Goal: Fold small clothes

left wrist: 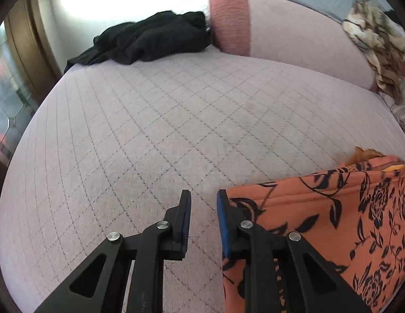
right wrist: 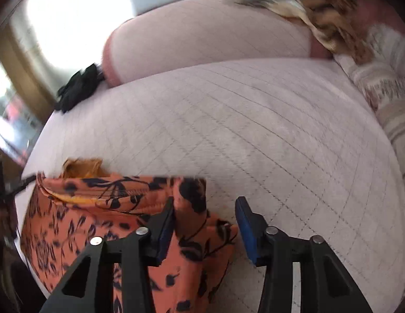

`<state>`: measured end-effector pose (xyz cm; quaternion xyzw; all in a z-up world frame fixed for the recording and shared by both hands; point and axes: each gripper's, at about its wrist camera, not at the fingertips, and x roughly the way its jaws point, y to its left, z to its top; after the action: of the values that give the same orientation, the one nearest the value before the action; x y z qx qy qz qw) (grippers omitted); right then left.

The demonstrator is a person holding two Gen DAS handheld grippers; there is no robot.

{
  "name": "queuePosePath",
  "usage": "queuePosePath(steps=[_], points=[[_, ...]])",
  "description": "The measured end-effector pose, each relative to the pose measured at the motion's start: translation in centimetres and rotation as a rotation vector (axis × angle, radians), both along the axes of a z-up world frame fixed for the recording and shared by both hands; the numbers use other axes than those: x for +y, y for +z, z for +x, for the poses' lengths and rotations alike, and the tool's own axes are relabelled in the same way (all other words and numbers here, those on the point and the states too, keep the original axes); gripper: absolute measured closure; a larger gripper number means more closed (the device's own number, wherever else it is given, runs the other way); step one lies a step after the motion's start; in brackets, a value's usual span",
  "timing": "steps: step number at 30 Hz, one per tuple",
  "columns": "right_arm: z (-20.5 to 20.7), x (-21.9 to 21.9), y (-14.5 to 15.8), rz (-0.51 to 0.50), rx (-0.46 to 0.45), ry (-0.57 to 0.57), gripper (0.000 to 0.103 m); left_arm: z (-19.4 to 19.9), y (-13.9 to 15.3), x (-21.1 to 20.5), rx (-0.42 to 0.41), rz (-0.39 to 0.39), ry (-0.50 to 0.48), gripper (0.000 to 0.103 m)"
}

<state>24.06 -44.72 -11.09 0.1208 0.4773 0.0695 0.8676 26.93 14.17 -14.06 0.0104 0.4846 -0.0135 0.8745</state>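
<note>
— Two black grippers over the pink quilted bed; where's the orange floral cloth?
— Near edge. Left gripper gapes empty beside it; right gripper straddles a corner, pads not pressing.

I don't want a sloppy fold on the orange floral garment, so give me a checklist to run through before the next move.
1. Left gripper empty, jaws apart: ok.
2. Right gripper gripping the orange floral garment: not ok; cloth lies between the jaws, but the pads do not press on it.
3. Garment flat: not ok, edges bunched.
4. Quilted surface bare ahead: ok.
5. Black clothing clear of the work area: ok, far corner.
</note>
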Motion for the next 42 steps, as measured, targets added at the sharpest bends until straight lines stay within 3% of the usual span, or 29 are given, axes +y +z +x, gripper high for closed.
queuePosePath(steps=[2, 6, 10, 13, 17, 22, 27, 29, 30, 31, 32, 35, 36, 38, 40, 42], points=[[0.3, -0.9, -1.1, 0.056, 0.030, -0.076, 0.048, -0.4, 0.3, 0.1, -0.002, -0.013, 0.006, 0.083], [-3.1, 0.1, -0.1, 0.021, -0.013, -0.061, 0.044, -3.9, 2.6, 0.9, -0.081, 0.011, -0.002, 0.078], [-9.2, 0.4, 2.0, 0.053, -0.069, -0.089, 0.042, -9.7, 4.2, 1.9, -0.102, -0.053, -0.003, 0.057], [-14.7, 1.1, 2.8, 0.100, -0.102, -0.100, 0.034, -14.9, 4.3, 1.8, -0.101, -0.136, 0.006, 0.053], [-20.3, 1.6, 1.1, 0.154, -0.052, -0.159, 0.034, -19.5, 2.2, 0.3, -0.036, -0.225, 0.000, 0.053], [-24.1, 1.7, 0.8, 0.231, -0.055, -0.209, 0.034, -20.9, 0.8, -0.6, -0.016, -0.228, 0.011, 0.053], [-26.2, 2.3, 1.6, 0.239, -0.080, -0.204, 0.034, -18.6, 0.3, 0.6, 0.043, -0.350, 0.002, 0.053], [-26.5, 2.3, 1.6, 0.257, -0.083, -0.207, 0.034, -17.4, -0.6, 0.6, 0.114, -0.375, 0.000, 0.053], [-26.6, 2.4, 1.5, 0.260, -0.083, -0.206, 0.034, -17.2, -0.9, 0.5, 0.131, -0.383, 0.003, 0.058], [-26.7, 2.5, 1.4, 0.258, -0.081, -0.205, 0.034, -17.0, -1.0, 0.4, 0.137, -0.384, 0.001, 0.077], [-26.9, 2.6, 1.3, 0.260, -0.078, -0.203, 0.034, -16.9, -0.9, 0.5, 0.144, -0.371, 0.010, 0.081], [-27.1, 2.7, 0.7, 0.260, -0.066, -0.200, 0.034, -18.1, 1.0, 1.3, 0.097, -0.471, 0.026, 0.088], [-27.1, 2.7, 0.5, 0.262, -0.064, -0.200, 0.034, -18.7, 1.9, 1.6, 0.072, -0.488, 0.032, 0.094], [-27.1, 2.5, 0.2, 0.266, -0.060, -0.204, 0.034, -19.2, 1.5, 2.7, 0.078, -0.531, 0.084, 0.094], [-26.9, 2.3, 0.0, 0.274, -0.056, -0.211, 0.034, -18.3, -2.1, 2.9, 0.206, -0.463, 0.116, 0.091], [-26.4, 2.3, -0.1, 0.279, -0.050, -0.209, 0.034, -18.5, -2.9, 3.6, 0.191, -0.510, 0.121, 0.090]])
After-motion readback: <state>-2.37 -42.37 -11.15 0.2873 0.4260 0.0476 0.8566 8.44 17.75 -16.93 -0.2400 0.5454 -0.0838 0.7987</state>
